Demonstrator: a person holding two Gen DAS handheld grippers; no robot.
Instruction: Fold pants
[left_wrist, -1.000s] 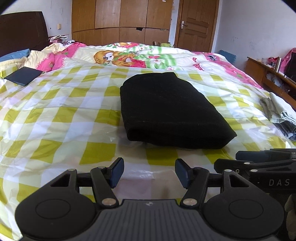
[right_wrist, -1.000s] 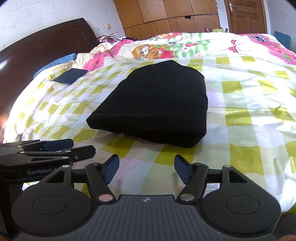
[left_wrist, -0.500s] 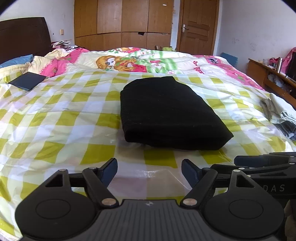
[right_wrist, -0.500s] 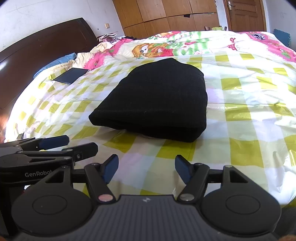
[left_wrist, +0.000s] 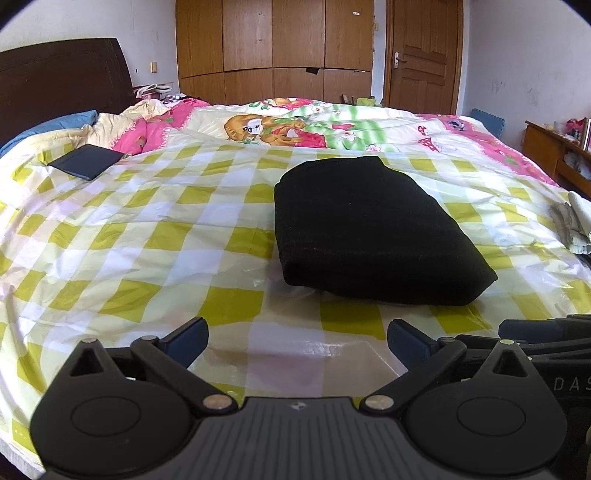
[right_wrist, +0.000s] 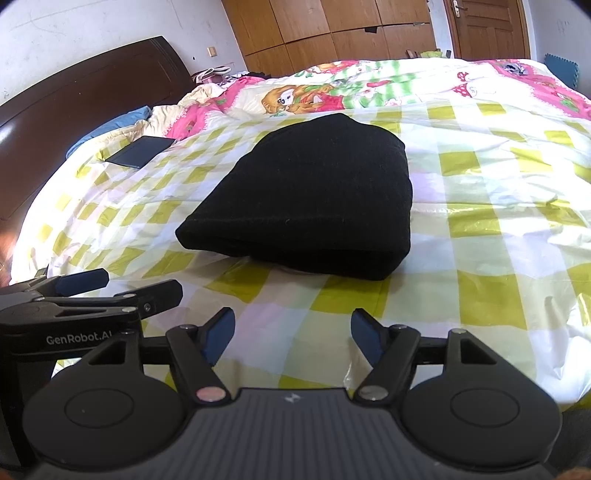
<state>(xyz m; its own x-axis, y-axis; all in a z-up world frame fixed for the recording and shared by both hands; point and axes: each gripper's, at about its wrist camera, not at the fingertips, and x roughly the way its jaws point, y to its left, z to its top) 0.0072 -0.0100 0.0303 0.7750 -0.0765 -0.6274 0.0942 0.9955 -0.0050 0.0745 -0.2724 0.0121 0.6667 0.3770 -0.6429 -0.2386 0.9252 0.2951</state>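
Observation:
The black pants (left_wrist: 365, 229) lie folded into a thick rectangular bundle on the yellow-checked bed cover (left_wrist: 147, 236); they also show in the right wrist view (right_wrist: 314, 199). My left gripper (left_wrist: 297, 338) is open and empty, near the bed's front edge, short of the bundle. My right gripper (right_wrist: 291, 334) is open and empty too, side by side with the left one. The right gripper shows at the right edge of the left wrist view (left_wrist: 535, 332), and the left gripper at the left edge of the right wrist view (right_wrist: 92, 291).
A dark flat case (left_wrist: 86, 161) lies at the far left of the bed near the pillows. A grey garment (left_wrist: 572, 225) lies at the right edge. A cartoon quilt (left_wrist: 332, 125), wardrobe (left_wrist: 273, 51), door (left_wrist: 423, 51) and side shelf (left_wrist: 554, 147) stand beyond.
Both grippers have drawn back and up from the folded pants, so the bundle looks farther away. The left gripper's jaws have opened wider. The pants have not moved.

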